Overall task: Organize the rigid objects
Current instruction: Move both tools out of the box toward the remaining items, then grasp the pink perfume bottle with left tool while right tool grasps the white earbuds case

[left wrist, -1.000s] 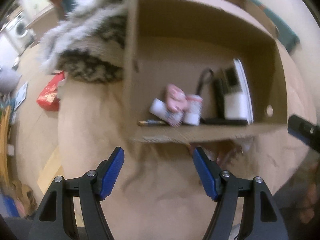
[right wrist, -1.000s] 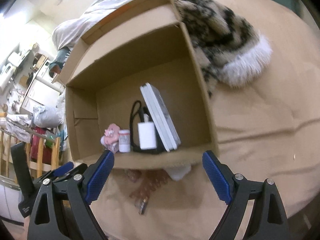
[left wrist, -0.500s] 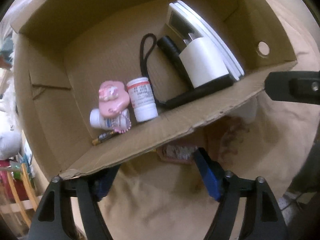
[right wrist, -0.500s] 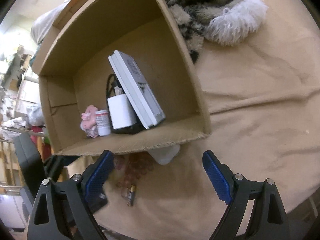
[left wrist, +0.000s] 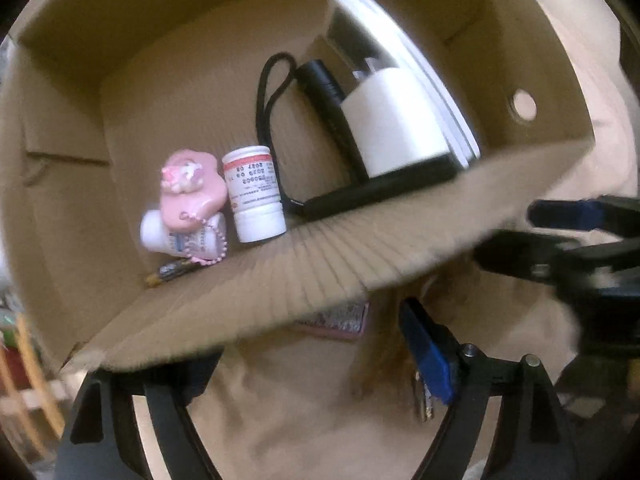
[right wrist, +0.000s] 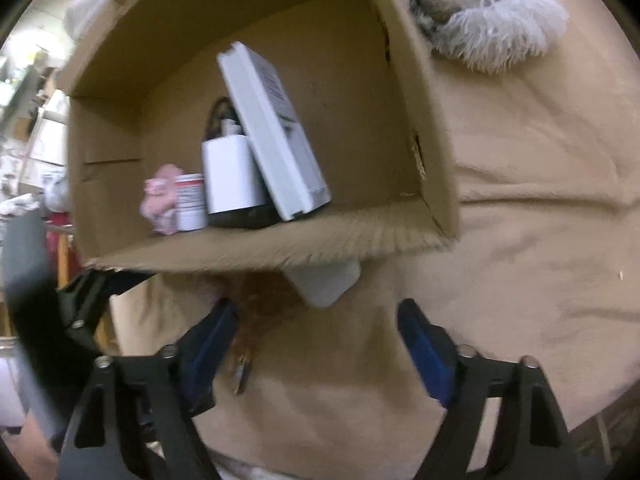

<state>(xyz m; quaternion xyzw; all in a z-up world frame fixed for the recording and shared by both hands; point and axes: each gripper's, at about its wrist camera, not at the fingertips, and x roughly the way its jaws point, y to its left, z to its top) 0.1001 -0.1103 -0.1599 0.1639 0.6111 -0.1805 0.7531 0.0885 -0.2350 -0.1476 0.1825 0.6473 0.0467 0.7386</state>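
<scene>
In the left wrist view the left gripper (left wrist: pixel 320 364) points steeply down just outside the near wall of the cardboard box (left wrist: pixel 320 272), its jaws opening with nothing pressed between them; one blue pad shows at 5 o'clock, the other is hidden under the box edge. Inside the box I count one pill bottle (left wrist: pixel 256 196), one pink charm (left wrist: pixel 188 188) lying on one smaller white bottle (left wrist: pixel 160 236), one battery (left wrist: pixel 168 272), one white charger (left wrist: pixel 392 120), one black corded tool (left wrist: pixel 320 80) and one flat white case (left wrist: pixel 400 60). Outside, at 6 o'clock, lie a pink packet (left wrist: pixel 340 320) and a brown translucent item (left wrist: pixel 384 344) on the tan bedspread (left wrist: pixel 280 420). In the right wrist view the right gripper (right wrist: pixel 316 340) has its jaws closing, unloaded, around the brown item (right wrist: pixel 260 308), with a white piece (right wrist: pixel 324 280) at 12 o'clock beyond them. The step in hand looks like picking up the leftovers; next, the jaws likely need to settle lower and clench before lifting over the wall.
</scene>
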